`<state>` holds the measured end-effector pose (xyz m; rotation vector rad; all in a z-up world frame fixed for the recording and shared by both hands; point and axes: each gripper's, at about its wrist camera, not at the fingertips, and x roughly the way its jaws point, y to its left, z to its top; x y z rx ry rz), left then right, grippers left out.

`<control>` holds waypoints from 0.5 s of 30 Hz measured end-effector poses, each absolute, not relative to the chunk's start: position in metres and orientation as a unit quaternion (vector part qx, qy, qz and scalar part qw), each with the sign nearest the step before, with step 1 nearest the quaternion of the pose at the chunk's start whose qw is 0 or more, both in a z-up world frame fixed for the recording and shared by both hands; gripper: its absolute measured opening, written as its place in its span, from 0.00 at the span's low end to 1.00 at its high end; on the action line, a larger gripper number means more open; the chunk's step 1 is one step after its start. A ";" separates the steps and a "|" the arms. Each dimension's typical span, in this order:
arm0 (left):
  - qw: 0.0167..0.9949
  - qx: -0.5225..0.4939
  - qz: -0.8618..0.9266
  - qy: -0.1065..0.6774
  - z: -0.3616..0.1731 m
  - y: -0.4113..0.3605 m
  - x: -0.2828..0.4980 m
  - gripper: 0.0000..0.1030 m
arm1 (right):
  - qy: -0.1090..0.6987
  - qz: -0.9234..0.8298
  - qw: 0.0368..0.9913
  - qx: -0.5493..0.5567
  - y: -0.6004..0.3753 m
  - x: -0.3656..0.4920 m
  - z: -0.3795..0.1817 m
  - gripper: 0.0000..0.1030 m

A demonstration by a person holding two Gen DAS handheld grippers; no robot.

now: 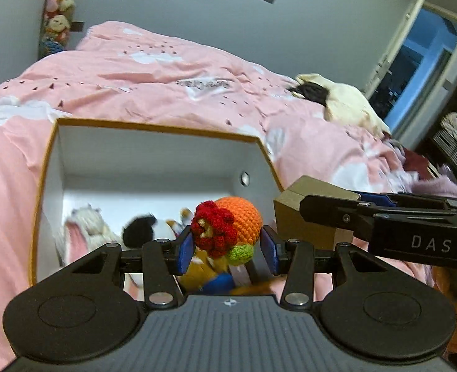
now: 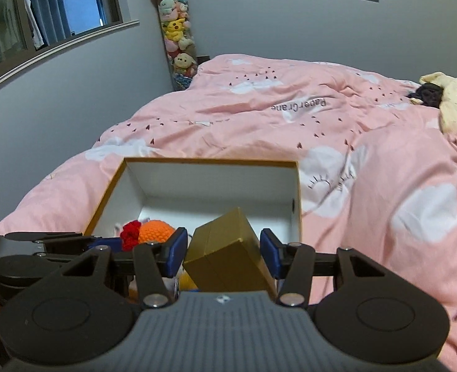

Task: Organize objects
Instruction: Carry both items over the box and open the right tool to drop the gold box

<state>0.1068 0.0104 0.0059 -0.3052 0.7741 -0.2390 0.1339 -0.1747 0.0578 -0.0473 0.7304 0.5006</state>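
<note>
Both grippers are loaded and held over the open box [image 1: 154,130], so the step in hand looks like carrying two items to or from it; with toys already lying inside, I judge they are being put in.

The left gripper [image 1: 227,249] is clamped on a crochet ball [image 1: 239,221], its blue pads pressing at 9 and 3 o'clock. The right gripper [image 2: 224,255] is closed on a gold cube [image 2: 228,254], held tilted with one edge up toward 12 o'clock; in the left view the cube sits at 3 o'clock from the ball, near it but apart.

The next move, as I read it, calls for lowering each item past the rim into free floor space at the far side, then easing the jaws apart. The cube's corner should clear the near wall.

Materials:
- ball: orange yarn, knobbly stitches, round and soft, with a red crochet flower [image 1: 213,229] and a green nub; it will squash under the pads
- cube: smooth, matte gold card, sharp edges, a seam down one face; rigid and likely slippery
- box: stiff board, white inside, tan rim, a metal stud in the right wall
- toys [image 1: 89,226] inside: plush and fuzzy, blurred
- duvet [image 2: 290,117]: pink cotton, creased, white clouds, soft underfoot for the box
</note>
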 end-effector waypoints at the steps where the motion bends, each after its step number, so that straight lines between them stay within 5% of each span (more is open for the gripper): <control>1: 0.908 -0.150 -0.113 0.375 0.005 0.012 0.109 0.51 | 0.356 0.243 0.902 -0.022 -0.172 0.141 0.057 0.52; 6: 0.908 -0.155 -0.099 0.377 -0.001 0.021 0.134 0.51 | 0.361 0.242 0.900 -0.037 -0.157 0.170 0.047 0.51; 7: 0.908 -0.155 -0.097 0.378 -0.003 0.022 0.138 0.51 | 0.361 0.241 0.900 -0.040 -0.155 0.176 0.045 0.29; 9: 0.906 -0.158 -0.093 0.382 -0.007 0.026 0.147 0.51 | 0.371 0.243 0.896 -0.040 -0.151 0.192 0.039 0.14; 15: 0.899 -0.160 -0.084 0.400 -0.024 0.033 0.169 0.51 | 0.396 0.232 0.887 -0.043 -0.142 0.230 0.018 0.14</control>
